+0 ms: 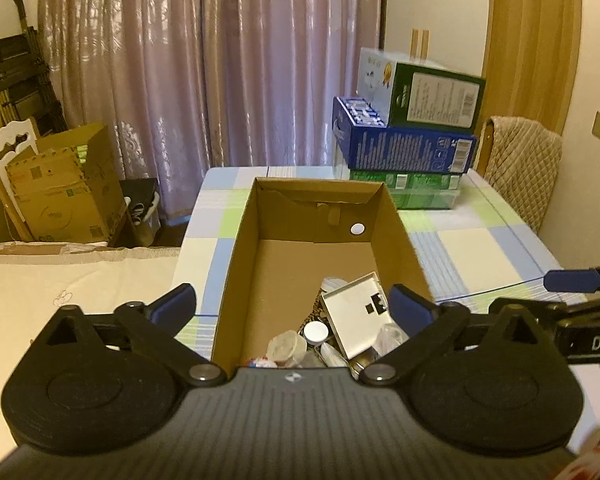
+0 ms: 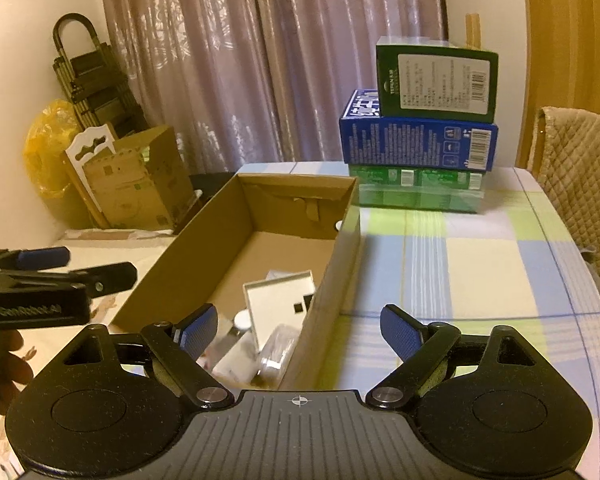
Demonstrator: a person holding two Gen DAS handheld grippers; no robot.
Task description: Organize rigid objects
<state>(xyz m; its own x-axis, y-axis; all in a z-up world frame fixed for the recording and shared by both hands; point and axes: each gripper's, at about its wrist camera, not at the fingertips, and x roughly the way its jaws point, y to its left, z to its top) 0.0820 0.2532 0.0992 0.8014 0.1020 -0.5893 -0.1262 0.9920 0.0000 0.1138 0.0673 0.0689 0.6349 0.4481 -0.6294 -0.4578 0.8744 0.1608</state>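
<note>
Both sets of tongs stand released and empty: the left tongs (image 1: 292,308) spread wide above the near end of the cardboard box (image 1: 400,216), the right tongs (image 2: 298,330) straddling its right wall. Inside, a white square plate (image 1: 356,312), a small round lid (image 1: 315,332) and clear wrapped pieces (image 1: 286,346) lie gathered, apparently already sorted there. Both hands angle downward over the checked worktop (image 2: 480,264), stacked cartons (image 2: 418,148) beyond.

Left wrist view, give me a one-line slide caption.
Open left gripper above a cardboard box holding a white plate and small jars.
</note>
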